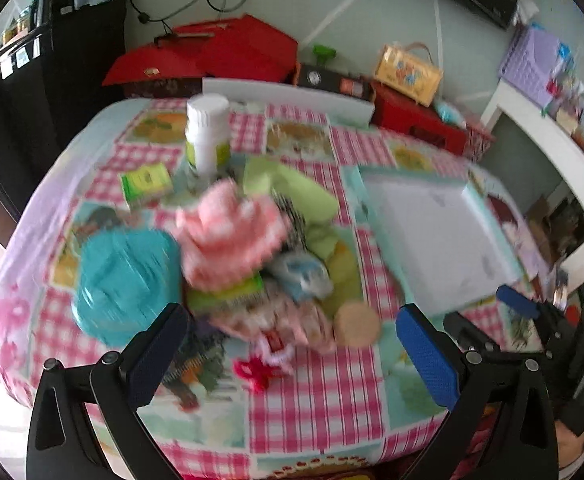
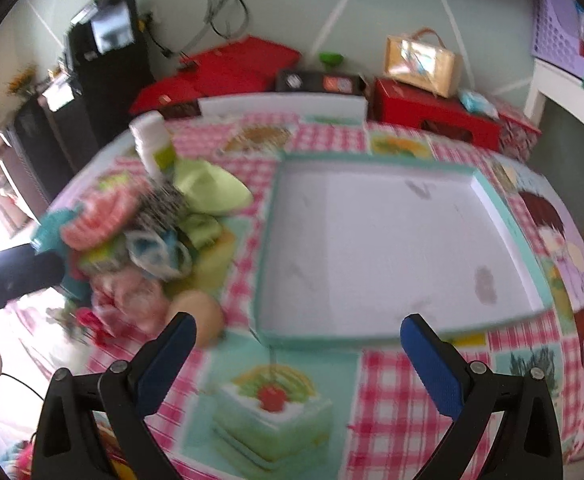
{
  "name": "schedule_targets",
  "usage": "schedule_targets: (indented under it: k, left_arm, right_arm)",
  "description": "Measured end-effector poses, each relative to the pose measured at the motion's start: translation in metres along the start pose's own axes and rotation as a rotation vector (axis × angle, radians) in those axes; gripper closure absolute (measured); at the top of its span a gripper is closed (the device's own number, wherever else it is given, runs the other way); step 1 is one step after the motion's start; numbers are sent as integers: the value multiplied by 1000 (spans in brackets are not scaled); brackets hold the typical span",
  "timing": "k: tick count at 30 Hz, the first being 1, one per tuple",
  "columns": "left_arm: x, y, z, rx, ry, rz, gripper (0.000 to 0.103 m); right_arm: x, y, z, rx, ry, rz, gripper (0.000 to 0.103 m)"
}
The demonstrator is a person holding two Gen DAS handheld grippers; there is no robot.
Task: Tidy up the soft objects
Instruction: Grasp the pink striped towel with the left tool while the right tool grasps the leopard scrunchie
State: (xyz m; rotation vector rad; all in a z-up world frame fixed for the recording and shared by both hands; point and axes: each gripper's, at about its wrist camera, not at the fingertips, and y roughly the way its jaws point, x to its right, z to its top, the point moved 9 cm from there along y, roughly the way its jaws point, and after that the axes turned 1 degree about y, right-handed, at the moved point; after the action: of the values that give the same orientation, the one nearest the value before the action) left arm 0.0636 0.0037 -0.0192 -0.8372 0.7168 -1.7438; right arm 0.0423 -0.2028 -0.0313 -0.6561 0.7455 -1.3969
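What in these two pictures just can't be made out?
- Pile of soft things, both views: motion blur smears the pieces together.
- White bottle, left view: label too blurred to read.
- Grey marks in the tray, right view: too faint to identify.
- Left claw, right view: cut off by the edge.

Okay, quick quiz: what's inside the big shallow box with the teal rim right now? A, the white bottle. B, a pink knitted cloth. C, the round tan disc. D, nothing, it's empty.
D: the box shows only its bare white floor, while the soft things sit piled on the tablecloth beside it.
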Motion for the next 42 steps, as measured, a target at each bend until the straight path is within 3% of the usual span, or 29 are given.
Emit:
schedule_targets:
  k: [7, 11, 18, 25, 28, 42]
  left_arm:
    - [-40, -2, 40, 21, -58, 15, 0]
    - [-48, 8, 52, -11, -30, 9, 0]
    - [-40, 37, 60, -128, 69, -27, 0]
    - [-57, 65, 62, -280, 48, 9, 0]
    - [-58, 73, 66, -306, 52, 11, 1]
    - [-54, 112, 51, -437, 31, -54, 61]
  right_arm:
    - [-33, 0, 42, 52, -23, 101, 0]
    - [-47, 12, 53, 36, -24, 138, 0]
    - [-83, 41, 64, -32, -87, 223, 0]
    - [-105, 76, 73, -92, -129, 260, 0]
    - [-111, 87, 79, -100, -148, 268, 11]
    - [-141, 119, 74, -187, -220, 365, 57]
